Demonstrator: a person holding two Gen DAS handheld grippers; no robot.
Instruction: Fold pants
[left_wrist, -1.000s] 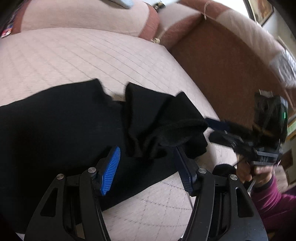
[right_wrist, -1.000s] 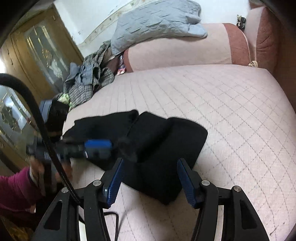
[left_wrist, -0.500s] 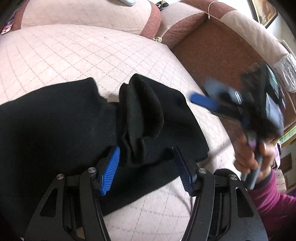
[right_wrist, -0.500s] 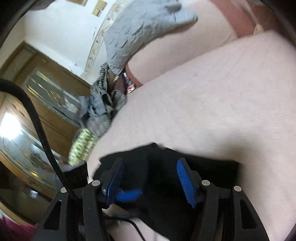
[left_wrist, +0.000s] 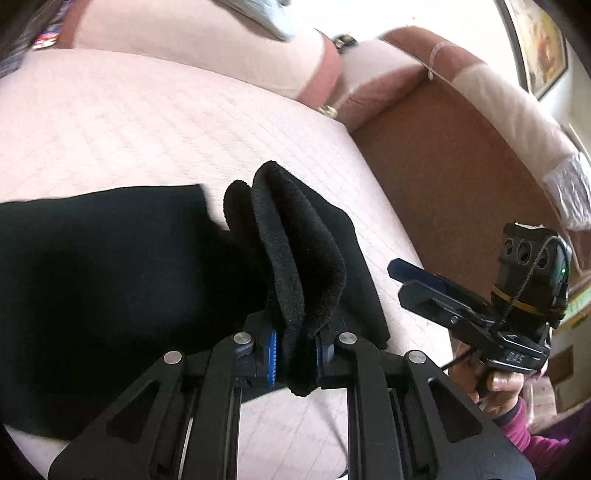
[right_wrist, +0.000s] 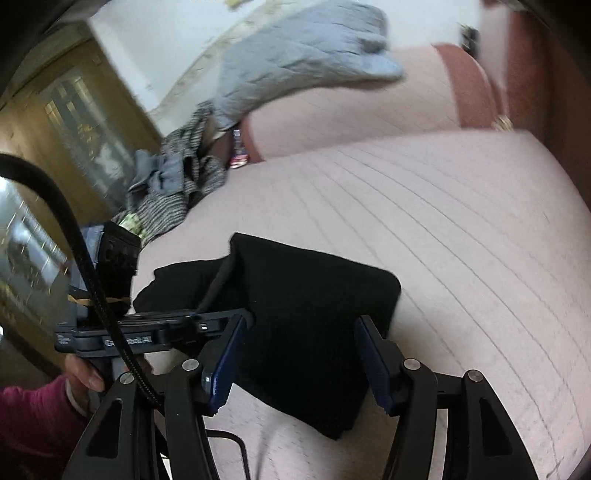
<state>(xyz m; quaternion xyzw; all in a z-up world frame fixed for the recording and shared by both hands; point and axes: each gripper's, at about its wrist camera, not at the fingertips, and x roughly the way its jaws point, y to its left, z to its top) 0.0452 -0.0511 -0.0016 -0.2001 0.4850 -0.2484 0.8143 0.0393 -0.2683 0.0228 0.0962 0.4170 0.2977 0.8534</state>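
Black pants (left_wrist: 110, 280) lie partly folded on a pink quilted bed (left_wrist: 147, 129). My left gripper (left_wrist: 295, 354) is shut on a raised ridge of the pants' fabric (left_wrist: 303, 266) at the near right end. My right gripper (right_wrist: 299, 362) is open, its blue fingers (right_wrist: 225, 365) standing either side of the folded black stack (right_wrist: 314, 314) without pinching it. It also shows in the left wrist view (left_wrist: 417, 280), to the right of the pants. The left gripper appears in the right wrist view (right_wrist: 147, 332), at the stack's left edge.
A pink and brown bolster (right_wrist: 369, 107) lies at the bed's head with a grey quilted cloth (right_wrist: 295, 55) on it. A heap of grey and plaid clothes (right_wrist: 173, 184) sits at the bed's far left. A brown bed frame (left_wrist: 461, 166) rises on the right.
My left gripper has closed on the raised fold of the pants. My right gripper has swung back down over the folded stack and stays open.
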